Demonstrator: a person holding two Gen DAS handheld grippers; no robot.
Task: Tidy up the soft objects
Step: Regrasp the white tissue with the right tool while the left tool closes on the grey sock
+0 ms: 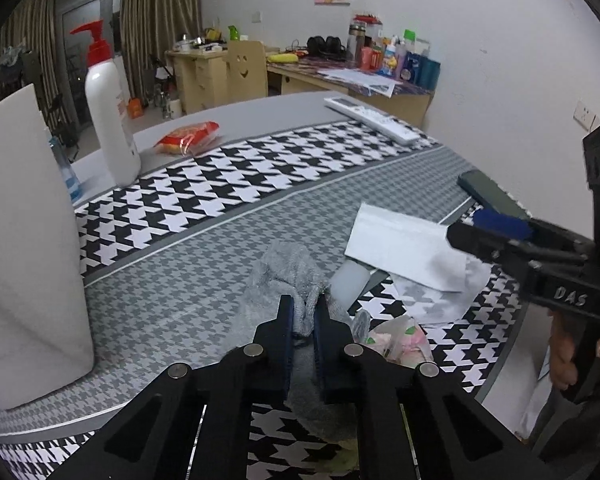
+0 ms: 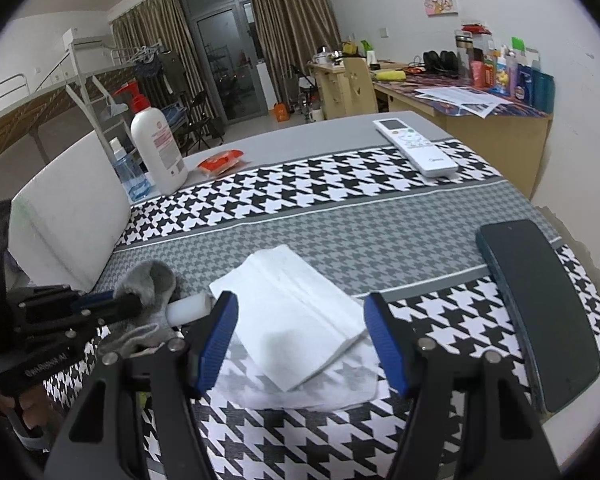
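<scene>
My left gripper (image 1: 303, 309) is shut on a grey sock (image 1: 284, 272) and holds it low over the houndstooth tablecloth; it also shows at the left of the right wrist view (image 2: 112, 300), with the sock (image 2: 152, 280) bunched at its tip. My right gripper (image 2: 298, 312) is open, its blue pads either side of a folded white tissue (image 2: 288, 312) that lies on a thin white sheet (image 2: 340, 388). In the left wrist view the right gripper (image 1: 480, 228) hovers over the tissue (image 1: 404, 244). A pink-and-green soft packet (image 1: 396, 340) lies right of the sock.
A white box (image 1: 24, 240) stands at left. A pump bottle (image 1: 110, 112), a blue spray bottle (image 2: 126, 168), a red snack packet (image 1: 188, 138), a white remote (image 2: 416, 146) and a dark phone (image 2: 540, 312) lie on the table (image 2: 360, 228). A small white block (image 2: 188, 310) sits by the sock.
</scene>
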